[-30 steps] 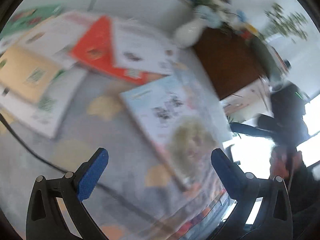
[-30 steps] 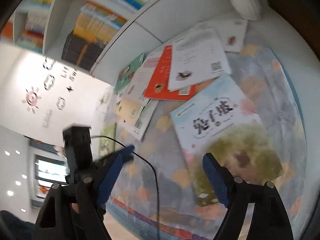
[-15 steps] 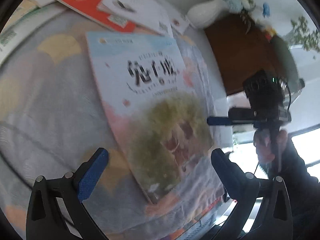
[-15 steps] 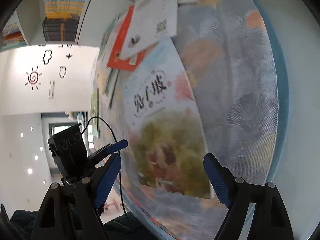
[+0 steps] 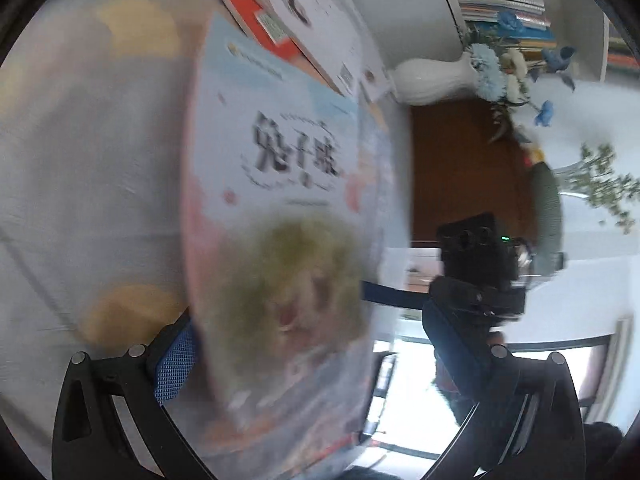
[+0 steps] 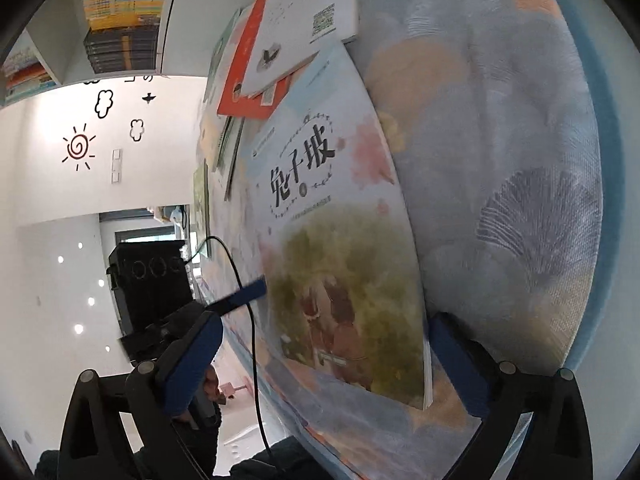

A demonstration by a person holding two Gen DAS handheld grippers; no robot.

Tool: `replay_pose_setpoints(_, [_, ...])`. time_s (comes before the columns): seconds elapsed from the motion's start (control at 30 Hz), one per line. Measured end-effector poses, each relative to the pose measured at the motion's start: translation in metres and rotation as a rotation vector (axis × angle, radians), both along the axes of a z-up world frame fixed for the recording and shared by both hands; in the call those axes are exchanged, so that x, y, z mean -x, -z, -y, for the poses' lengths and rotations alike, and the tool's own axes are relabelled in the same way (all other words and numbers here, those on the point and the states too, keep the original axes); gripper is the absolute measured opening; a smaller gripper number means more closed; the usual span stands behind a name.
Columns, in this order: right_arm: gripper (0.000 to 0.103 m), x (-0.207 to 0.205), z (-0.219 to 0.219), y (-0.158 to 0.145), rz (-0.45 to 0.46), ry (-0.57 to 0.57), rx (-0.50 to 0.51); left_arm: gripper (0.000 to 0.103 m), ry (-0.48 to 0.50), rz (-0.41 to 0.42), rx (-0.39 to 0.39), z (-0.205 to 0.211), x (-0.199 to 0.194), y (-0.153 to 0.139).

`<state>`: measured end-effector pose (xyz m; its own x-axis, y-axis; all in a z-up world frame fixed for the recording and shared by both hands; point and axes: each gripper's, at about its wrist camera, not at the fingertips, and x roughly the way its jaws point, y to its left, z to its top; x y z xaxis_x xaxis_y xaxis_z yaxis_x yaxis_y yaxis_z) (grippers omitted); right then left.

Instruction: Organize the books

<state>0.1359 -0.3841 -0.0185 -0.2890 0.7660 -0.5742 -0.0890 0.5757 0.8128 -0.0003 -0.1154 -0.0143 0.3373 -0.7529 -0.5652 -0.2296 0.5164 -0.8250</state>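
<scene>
A picture book [image 5: 280,184] with a pale blue cover, black title and a green tree lies flat on the patterned tablecloth [image 6: 500,160]. My left gripper [image 5: 308,324] is open, low over the book's near end, its left pad [image 5: 176,360] beside the book's left edge. My right gripper [image 6: 326,324] straddles the same book [image 6: 332,240]; its jaws are opening, and its right pad [image 6: 456,360] stands just off the book's right edge. Each wrist view shows the other gripper's blue fingertip at the book's side edge.
A red book [image 6: 244,80] and a white booklet [image 6: 304,12] overlap the picture book's far end, with more books beyond. A white vase [image 5: 432,80] with blue flowers stands by a brown wooden top [image 5: 468,168]. Shelves of books [image 6: 120,20] rise behind. A black cable [image 6: 248,320] crosses the table edge.
Both grippers have come down and closer to the picture book, which now fills the space between their fingers. The left view has rolled. The right jaws stand wider.
</scene>
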Motion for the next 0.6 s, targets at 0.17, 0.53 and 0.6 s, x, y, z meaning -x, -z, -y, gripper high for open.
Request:
replay_pose_setpoints(0.17, [0.072, -0.007, 0.024, 0.009, -0.073, 0.090, -0.042, 0.103, -0.096, 0.011, 0.099, -0.008, 0.005, 0.008])
replay_pose_setpoints(0.53, [0.054, -0.003, 0.039, 0.017, -0.087, 0.147, -0.034, 0.103, -0.106, -0.072, 0.204, -0.011, 0.002, 0.017])
replay_pose_setpoints(0.6, [0.054, -0.002, 0.039, 0.016, -0.085, 0.148, -0.032, 0.102, -0.084, -0.089, 0.225, -0.012, -0.002, 0.018])
